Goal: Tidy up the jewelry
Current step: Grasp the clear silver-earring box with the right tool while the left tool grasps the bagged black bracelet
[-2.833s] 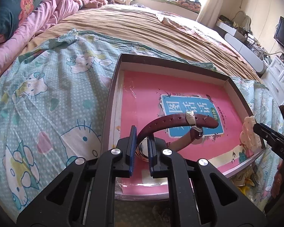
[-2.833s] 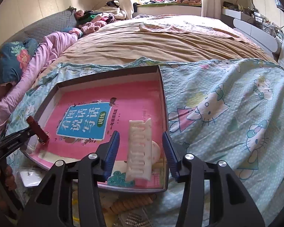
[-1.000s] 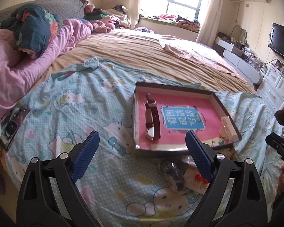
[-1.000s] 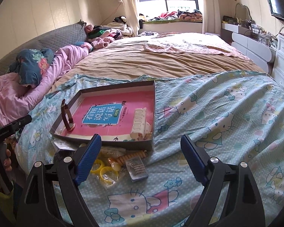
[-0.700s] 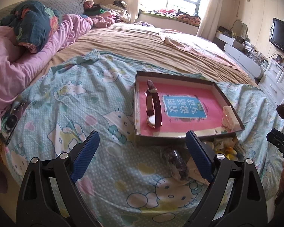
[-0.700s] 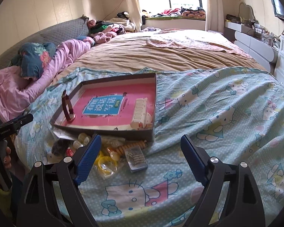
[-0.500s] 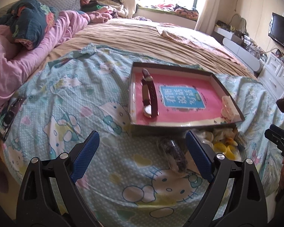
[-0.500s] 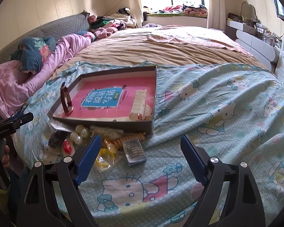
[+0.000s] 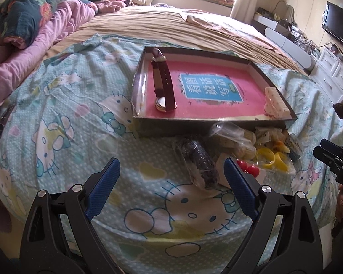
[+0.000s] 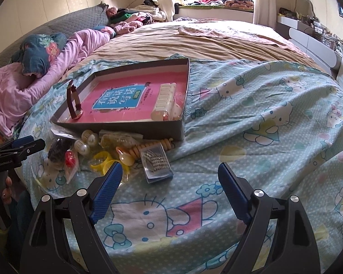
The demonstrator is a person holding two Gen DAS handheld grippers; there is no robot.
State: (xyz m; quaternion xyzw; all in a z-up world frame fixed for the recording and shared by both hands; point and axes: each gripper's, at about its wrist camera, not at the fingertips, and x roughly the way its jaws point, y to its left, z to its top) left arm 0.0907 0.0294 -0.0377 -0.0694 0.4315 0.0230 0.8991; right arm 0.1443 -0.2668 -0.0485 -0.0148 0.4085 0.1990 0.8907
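Observation:
A shallow box [image 9: 214, 123] [image 10: 125, 131] with a pink book inside lies on the bed. In it a maroon strap watch [image 9: 163, 83] [image 10: 74, 104] stands at the left end and a white hair clip [image 9: 275, 102] [image 10: 164, 101] lies at the right end. A pile of bagged jewelry lies in front of the box: a dark bead bag [image 9: 200, 162], yellow bangle [image 9: 270, 159] [image 10: 101, 162], red beads [image 9: 249, 167], a clear case of silver pieces [image 10: 156, 163]. My left gripper [image 9: 171, 188] and right gripper [image 10: 169, 189] are open and empty, just short of the pile.
The box and pile rest on a Hello Kitty sheet [image 10: 262, 118] over a tan bedspread [image 9: 171, 27]. Pink quilt and pillows [image 9: 34, 29] lie at the left. Drawers and a TV [image 9: 338, 32] stand at the right. The bed's near edge is just below the grippers.
My left gripper let go of the watch in the box and opened. Both grippers pulled back from the box, and the jewelry pile came into view in front of it.

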